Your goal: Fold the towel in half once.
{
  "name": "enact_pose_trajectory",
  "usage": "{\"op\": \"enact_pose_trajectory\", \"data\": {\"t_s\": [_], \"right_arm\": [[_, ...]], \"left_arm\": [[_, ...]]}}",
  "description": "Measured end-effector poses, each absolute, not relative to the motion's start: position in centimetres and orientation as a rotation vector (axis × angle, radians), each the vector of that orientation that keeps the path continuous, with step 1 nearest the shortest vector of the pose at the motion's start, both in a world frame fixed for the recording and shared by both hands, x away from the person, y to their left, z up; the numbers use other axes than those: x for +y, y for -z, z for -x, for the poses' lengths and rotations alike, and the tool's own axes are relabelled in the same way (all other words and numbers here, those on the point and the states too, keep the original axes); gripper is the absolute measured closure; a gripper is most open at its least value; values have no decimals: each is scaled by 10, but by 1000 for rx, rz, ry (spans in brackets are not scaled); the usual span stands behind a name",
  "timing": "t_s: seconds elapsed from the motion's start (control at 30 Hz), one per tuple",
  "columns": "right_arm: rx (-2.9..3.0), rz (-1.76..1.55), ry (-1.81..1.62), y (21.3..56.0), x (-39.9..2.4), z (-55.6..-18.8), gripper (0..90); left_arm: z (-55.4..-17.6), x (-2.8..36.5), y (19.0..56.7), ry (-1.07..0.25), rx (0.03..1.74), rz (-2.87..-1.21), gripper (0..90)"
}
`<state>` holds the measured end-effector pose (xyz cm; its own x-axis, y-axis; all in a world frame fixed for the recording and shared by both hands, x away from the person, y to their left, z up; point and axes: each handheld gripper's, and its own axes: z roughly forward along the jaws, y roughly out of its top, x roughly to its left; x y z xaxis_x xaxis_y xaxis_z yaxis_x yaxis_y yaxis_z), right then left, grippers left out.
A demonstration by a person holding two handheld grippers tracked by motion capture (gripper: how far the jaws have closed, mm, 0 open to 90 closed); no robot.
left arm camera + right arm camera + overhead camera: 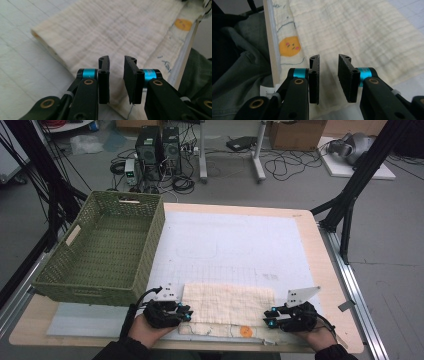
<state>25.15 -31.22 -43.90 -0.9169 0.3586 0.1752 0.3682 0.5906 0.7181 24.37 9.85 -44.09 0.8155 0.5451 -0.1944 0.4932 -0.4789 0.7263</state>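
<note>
Grippers (188, 314) (268, 317) flank cloth (227, 305) at table edge (220, 346).

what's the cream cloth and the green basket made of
cream cloth: looks like soft cotton gauze, matte, with a crinkled woven grid and a printed orange face. green basket: seems woven plastic or paper cord, matte, with an open lattice weave.

Light wooden counter (327, 285), pale gridded mat (235, 240) covering most of its top, green woven basket (107, 245) at the left edge, cream folded cloth (227, 307) along the near edge.
</note>
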Motion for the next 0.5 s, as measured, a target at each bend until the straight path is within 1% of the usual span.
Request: {"op": "enact_pose_trajectory", "data": {"t_s": [0.03, 0.1, 0.13, 0.17, 0.27, 0.5], "right_arm": [[-2813, 628, 1232, 441, -310, -251, 736], [-2825, 614, 1236, 443, -307, -250, 823], [-2823, 619, 1228, 443, -307, -251, 864], [-2822, 614, 1225, 442, -306, -251, 875], [-2832, 605, 1218, 440, -305, -251, 882], [-2797, 637, 1325, 426, -314, -254, 882]], "left_arm": [[-242, 97, 444, -100, 742, -2165, 777], [-242, 97, 445, -99, 749, -2155, 871], [-243, 98, 445, -89, 754, -2154, 884], [-244, 98, 444, -91, 752, -2158, 888], [-243, 98, 442, -93, 750, -2152, 891], [-246, 105, 425, -95, 757, -2074, 892]]}}
